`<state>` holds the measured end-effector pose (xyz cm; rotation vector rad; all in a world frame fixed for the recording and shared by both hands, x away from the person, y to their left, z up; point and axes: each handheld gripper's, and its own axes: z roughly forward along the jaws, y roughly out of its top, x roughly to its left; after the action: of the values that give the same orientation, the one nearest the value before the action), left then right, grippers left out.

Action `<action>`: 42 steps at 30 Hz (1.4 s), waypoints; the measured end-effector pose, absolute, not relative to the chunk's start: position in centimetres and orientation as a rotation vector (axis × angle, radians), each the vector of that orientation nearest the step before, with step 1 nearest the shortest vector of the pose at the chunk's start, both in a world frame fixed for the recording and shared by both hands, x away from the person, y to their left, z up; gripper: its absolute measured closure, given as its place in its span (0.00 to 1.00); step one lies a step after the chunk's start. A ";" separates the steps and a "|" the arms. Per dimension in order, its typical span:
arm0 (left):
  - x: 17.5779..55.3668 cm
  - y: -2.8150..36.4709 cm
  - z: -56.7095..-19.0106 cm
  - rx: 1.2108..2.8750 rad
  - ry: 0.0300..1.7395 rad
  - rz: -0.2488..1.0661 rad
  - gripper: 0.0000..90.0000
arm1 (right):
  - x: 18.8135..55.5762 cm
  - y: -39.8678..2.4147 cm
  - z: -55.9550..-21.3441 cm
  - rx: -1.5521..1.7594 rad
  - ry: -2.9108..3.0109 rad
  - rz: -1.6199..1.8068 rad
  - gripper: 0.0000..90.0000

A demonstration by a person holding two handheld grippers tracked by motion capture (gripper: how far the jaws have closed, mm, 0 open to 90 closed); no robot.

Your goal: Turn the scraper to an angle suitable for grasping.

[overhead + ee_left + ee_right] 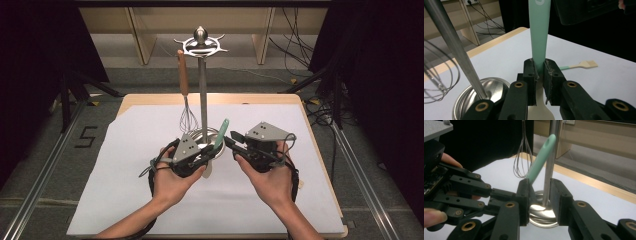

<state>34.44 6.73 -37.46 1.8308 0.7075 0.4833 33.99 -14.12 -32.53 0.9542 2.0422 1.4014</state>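
My left tool (539, 71) is clamped on the spatula (539, 32): both black pads press flat on its smooth mint handle, which rises straight out from between them and widens toward a hole at the top. Its cream blade sits just under the tool's linkage. My right tool (539, 188) stands close by, its tips reaching toward the left one; its jaws are parted, and the handle's upper part slants up past the left jaw while the stand's pole passes behind the gap. I cannot tell whether the handle touches that jaw, and neither pad presses on it.

Just beyond my tools the stand (202, 85) is polished steel: a round dished base, a thin straight pole, a ring of hooks on top. A whisk (186, 100) with a wooden handle and thin wire loops hangs from it, beside the pole.

Off to the right of my left tool a small flat brush (581, 65) with pale bristles lies on the white sheet (125, 165). The sheet covers a table (220, 99) with a light wood rim, with open surface around both hands.
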 end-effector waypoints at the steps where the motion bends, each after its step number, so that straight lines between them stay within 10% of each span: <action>1: 34.4 6.6 -37.5 1.831 0.710 0.479 0.89 | 34.0 -14.1 -32.5 0.954 2.042 1.401 0.78; 34: 34.2 5.8 -37.8 1.829 0.653 0.482 0.88 | 34.0 -13.3 -32.3 0.998 2.097 1.487 0.92; 42: 34.7 6.8 -38.0 1.840 0.544 0.430 0.62 | 33.8 -14.0 -31.8 0.913 2.164 1.451 0.92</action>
<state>34.69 6.79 -38.01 1.8400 0.5440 0.4299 33.84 -14.01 -31.77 0.9131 2.1637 1.4513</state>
